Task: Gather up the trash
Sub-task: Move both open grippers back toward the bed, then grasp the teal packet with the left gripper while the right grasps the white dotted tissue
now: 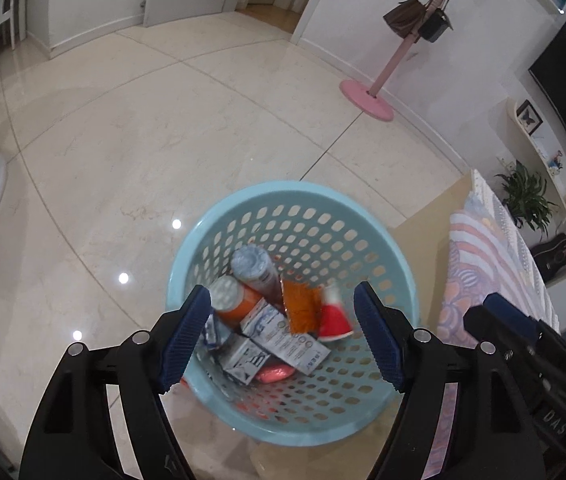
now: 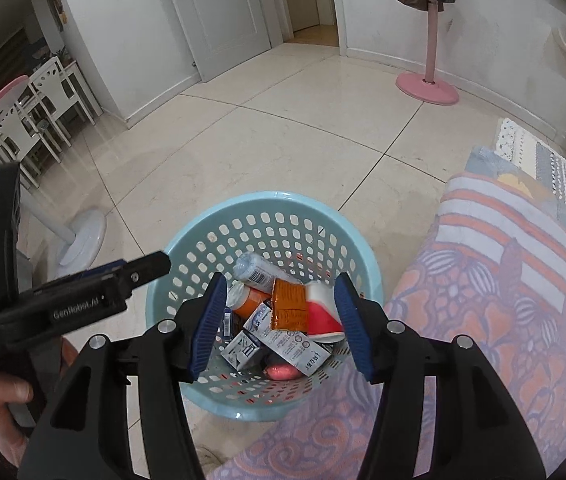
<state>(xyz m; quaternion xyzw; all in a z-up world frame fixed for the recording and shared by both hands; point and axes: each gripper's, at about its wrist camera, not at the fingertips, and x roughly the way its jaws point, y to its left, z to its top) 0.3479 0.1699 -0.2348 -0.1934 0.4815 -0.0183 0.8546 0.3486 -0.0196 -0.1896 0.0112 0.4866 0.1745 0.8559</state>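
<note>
Hovering above a light blue basket with holes in its wall, the left gripper has its blue-padded jaws spread wide apart and holds nothing, and the right gripper hangs over the same basket with its jaws just as wide and also bare; the basket stands on the pale tiled floor just beside a patterned orange and lilac blanket, and the trash lies piled in its bottom: an orange bottle with a grey top leaning beside a second grey-topped bottle, an orange foil packet standing on edge, a red and white paper cup tipped against the packet, white cartons with blue print lying across each other, and a pink piece at the very bottom, partly hidden under the cartons; from the right wrist the same heap shows with the packet and the cup touching side by side between the right pads, the cartons below them and the orange bottle to the left; the left gripper also shows there from the side, reaching over the basket rim, gripped by a bare hand; farther off, a pink coat stand with bags on it rises by the white wall, well apart from the basket, and a white door stands beyond
</note>
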